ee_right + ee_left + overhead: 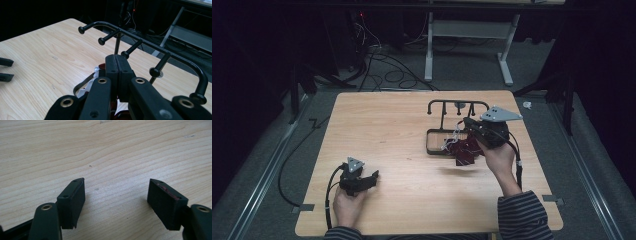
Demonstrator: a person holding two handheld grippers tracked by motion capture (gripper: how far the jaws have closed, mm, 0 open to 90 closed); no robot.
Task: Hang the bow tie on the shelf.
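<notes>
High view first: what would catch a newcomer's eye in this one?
The black peg rack stands at the table's far right. In front of it the right gripper, jaws shut, lifts a dark red cloth item with white cord above the rack's base. At the near left, the left gripper rests open on bare wood.

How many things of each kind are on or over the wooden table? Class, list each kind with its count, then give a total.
Black peg rack: 1
Dark red item with white strings, under the right gripper: 1
Hand-held grippers, counting the left gripper: 2
Total: 4
</notes>
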